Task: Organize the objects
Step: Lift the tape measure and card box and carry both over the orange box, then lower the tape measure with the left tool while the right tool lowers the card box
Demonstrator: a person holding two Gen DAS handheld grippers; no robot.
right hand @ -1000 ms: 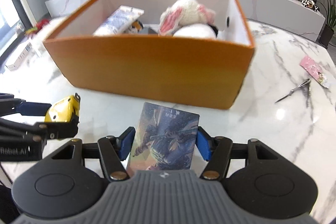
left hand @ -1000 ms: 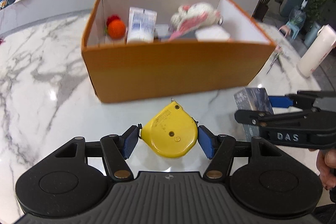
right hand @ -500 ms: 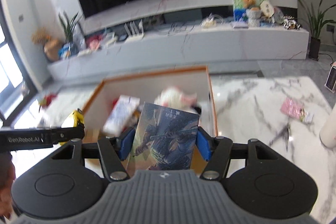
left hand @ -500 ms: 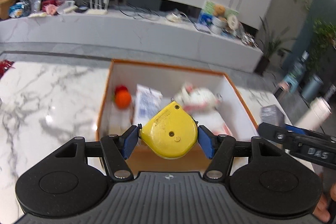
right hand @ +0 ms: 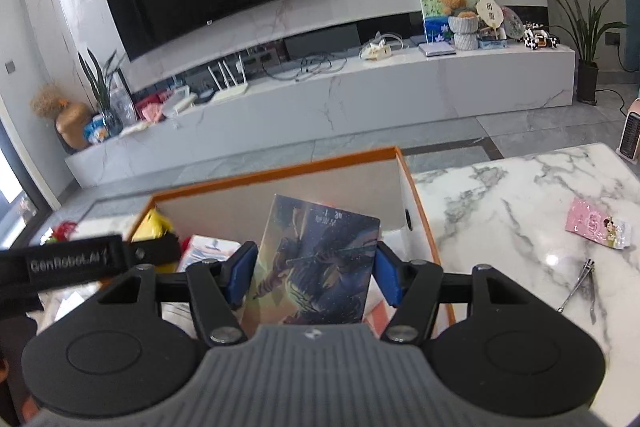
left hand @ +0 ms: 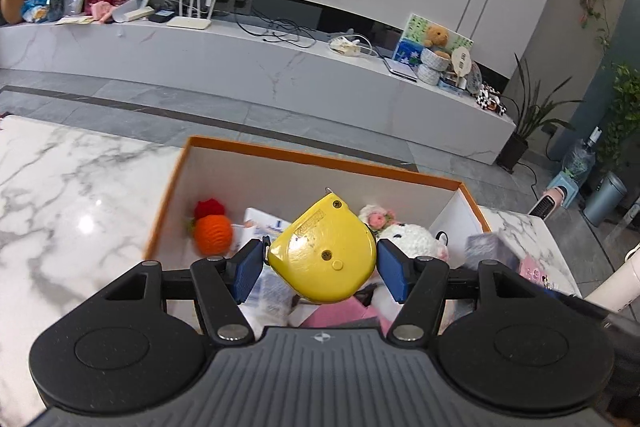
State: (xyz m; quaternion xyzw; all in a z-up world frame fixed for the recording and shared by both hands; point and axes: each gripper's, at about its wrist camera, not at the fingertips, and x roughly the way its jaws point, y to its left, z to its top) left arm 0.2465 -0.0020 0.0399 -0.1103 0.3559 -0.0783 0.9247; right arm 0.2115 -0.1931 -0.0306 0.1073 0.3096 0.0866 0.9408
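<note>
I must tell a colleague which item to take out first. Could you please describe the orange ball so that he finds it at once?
Find the orange box on the marble table. In its near left corner lies the orange ball, touching a red knitted piece. It is the only round, plain orange thing inside.

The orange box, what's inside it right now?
Inside the orange box: an orange knitted ball, a white plush toy, a white packet. The held yellow tape measure hides the rest.
</note>
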